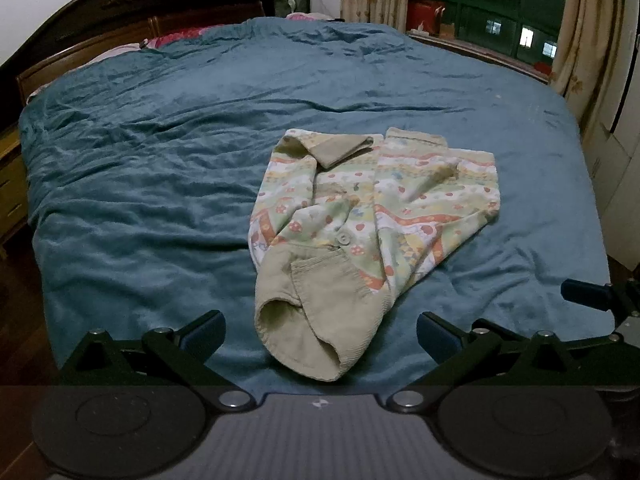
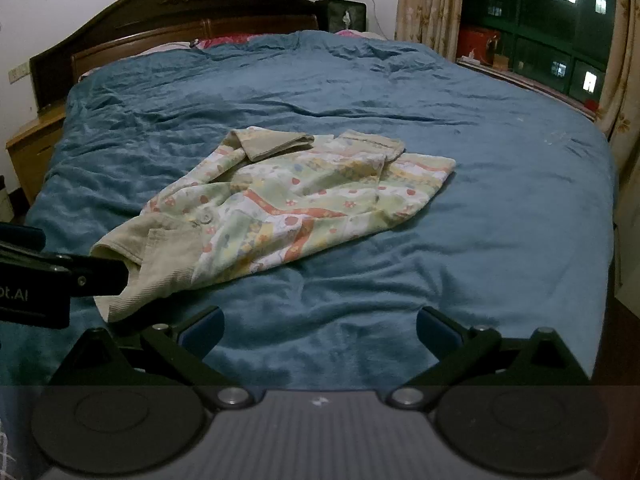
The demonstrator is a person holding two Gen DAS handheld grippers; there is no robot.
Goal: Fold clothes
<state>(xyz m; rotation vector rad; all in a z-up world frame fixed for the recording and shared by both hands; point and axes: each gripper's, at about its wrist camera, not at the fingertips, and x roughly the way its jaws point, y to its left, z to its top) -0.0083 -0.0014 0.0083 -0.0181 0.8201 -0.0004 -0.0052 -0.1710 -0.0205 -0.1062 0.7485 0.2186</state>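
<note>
A: Where are the two tools, and what are they doing?

B: The left gripper [image 1: 320, 330] hangs low over the near edge of the bed, its blue-padded fingers spread wide apart with nothing between them. The right gripper [image 2: 320, 326] sits to its right, fingers likewise spread and empty, over bare teal blanket [image 2: 480, 240].

A: And the clothing?

B: A child's patterned jacket [image 1: 384, 208], floral print with khaki corduroy trim, lies rumpled on the blanket, partly doubled over itself. Its khaki sleeve cuff [image 1: 296, 332] reaches toward the tools and appears between the left gripper's spread fingers.

A: Which way does it run?

B: Its long axis runs away from the tools, cuff nearest, folded khaki collar [image 1: 340, 148] farthest, toward the wooden headboard [image 2: 168, 12]. From the right gripper the jacket lies ahead and to the left.

A: So which hand is nearer?

B: The left, I judge; the cuff is directly before it.
</note>
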